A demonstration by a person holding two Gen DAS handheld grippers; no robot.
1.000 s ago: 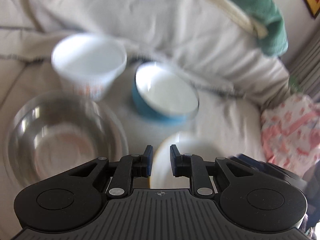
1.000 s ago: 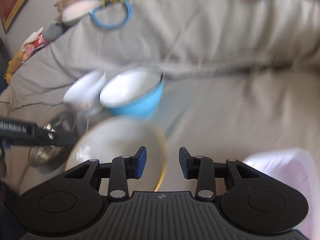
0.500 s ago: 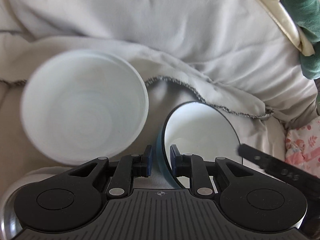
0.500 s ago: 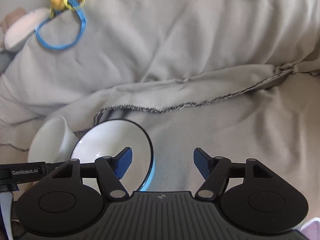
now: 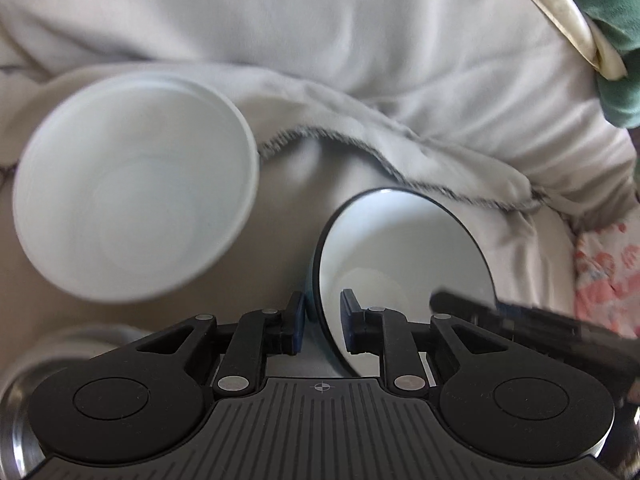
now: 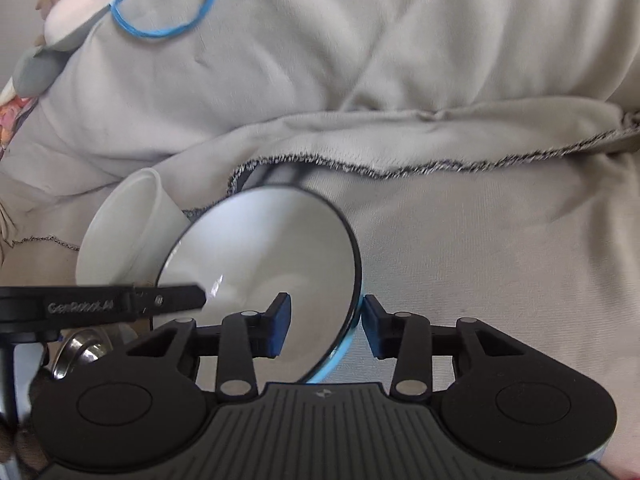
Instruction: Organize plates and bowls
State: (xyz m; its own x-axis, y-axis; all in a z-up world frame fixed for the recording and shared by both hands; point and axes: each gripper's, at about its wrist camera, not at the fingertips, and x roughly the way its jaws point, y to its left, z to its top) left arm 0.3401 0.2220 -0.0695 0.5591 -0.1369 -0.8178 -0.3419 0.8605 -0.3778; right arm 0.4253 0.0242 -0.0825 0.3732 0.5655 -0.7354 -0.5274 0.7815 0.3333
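Likely glazed ceramic: blue bowl (image 6: 264,256) looks stiff, slippery, breakable, best pinched at its rim. It sits tilted on the couch cover (image 6: 460,240), right of the white bowl (image 5: 132,204), steel bowl (image 5: 20,380) nearer left. Left gripper (image 5: 322,320) fingers pinch its left rim. Right gripper (image 6: 326,330) fingers straddle the right rim, closing; contact unclear.

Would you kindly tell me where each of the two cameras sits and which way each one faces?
Left wrist: on the left gripper, looking forward and down at the cloth-covered sofa; its fingers straddle the blue bowl rim, white bowl left.
Right wrist: on the right gripper, angled down likewise; its fingers are closing around the bowl's opposite rim.
Shared: blue bowl, white bowl, steel bowl, and each view shows the other gripper.
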